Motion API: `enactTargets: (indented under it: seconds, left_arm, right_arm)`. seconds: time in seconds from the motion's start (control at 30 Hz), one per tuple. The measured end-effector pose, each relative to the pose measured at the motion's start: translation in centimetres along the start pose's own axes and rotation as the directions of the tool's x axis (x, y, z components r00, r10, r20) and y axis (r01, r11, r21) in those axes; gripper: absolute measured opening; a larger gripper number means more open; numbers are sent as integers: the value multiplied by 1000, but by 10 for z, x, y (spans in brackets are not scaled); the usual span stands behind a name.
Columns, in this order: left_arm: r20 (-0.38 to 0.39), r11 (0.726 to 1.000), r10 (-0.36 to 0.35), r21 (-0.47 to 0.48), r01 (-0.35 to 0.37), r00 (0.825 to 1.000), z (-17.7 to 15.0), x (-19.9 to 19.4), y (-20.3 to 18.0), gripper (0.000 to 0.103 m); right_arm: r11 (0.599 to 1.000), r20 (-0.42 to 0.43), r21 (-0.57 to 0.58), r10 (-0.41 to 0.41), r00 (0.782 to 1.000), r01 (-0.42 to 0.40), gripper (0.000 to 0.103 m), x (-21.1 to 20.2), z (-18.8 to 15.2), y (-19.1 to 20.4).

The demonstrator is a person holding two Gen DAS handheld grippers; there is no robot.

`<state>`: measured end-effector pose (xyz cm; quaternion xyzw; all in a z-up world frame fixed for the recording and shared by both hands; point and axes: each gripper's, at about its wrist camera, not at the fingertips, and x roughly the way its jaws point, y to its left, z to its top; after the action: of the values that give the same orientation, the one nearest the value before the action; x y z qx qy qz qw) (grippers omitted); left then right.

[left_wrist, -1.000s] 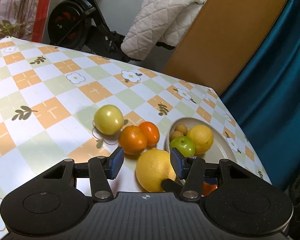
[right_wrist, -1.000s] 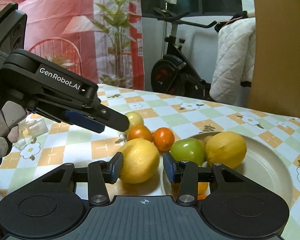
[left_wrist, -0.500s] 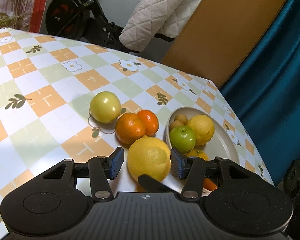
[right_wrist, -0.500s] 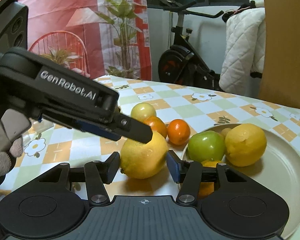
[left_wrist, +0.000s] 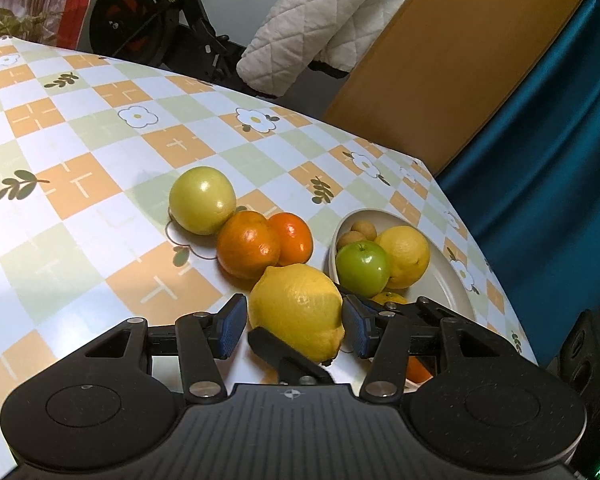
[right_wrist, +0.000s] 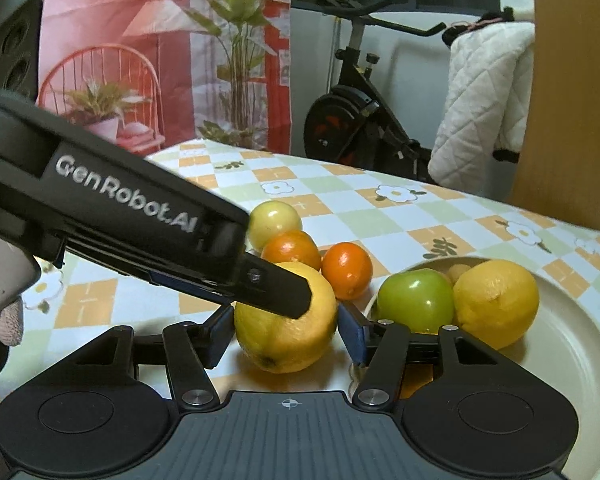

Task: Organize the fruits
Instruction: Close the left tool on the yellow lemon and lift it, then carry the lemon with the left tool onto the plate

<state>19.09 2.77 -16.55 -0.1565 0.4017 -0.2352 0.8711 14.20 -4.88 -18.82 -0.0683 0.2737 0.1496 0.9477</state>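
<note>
A large yellow lemon [left_wrist: 296,308] lies on the tablecloth just left of the cream plate [left_wrist: 452,284]. My left gripper [left_wrist: 294,326] and my right gripper [right_wrist: 286,332] both straddle this lemon [right_wrist: 284,324], jaws open, pads close to its sides. A right finger tip pokes under the lemon in the left wrist view. The plate [right_wrist: 572,344] holds a green apple [right_wrist: 416,300], a second lemon [right_wrist: 496,300], small brown fruits [left_wrist: 358,234] and an orange fruit partly hidden. Two oranges [left_wrist: 248,248] [left_wrist: 292,238] and a yellow-green apple [left_wrist: 202,200] lie on the table.
The left gripper's black body [right_wrist: 120,208] crosses the right wrist view over the lemon. The table edge [left_wrist: 480,240] runs close behind the plate. An exercise bike [right_wrist: 364,120], a quilted white cloth [left_wrist: 324,28] and a brown board [left_wrist: 460,60] stand beyond the table.
Both grippers have moved in on the large lemon, so it now sits between each pair of pads. The fruits themselves have not visibly moved.
</note>
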Motion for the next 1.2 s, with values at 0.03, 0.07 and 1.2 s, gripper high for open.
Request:
enactTargets:
  seconds: [0.03,0.07,1.2]
  left_arm:
    - [0,1000,-3,-2,3,1000,-1,1,0,55]
    - [0,1000,-4,-4,4,1000,-2,2,-1,56]
    - [36,1000,27,14,-27,999,-31,-10,-12,58]
  right_arm:
    - [1000,-2,-10,-8,1000,8,52,1,0,1]
    - [1000,-3,-18,-14,1000,14,52,2,0,3]
    - [999,-24,22,47,999,-46,52,-16,-15,-4]
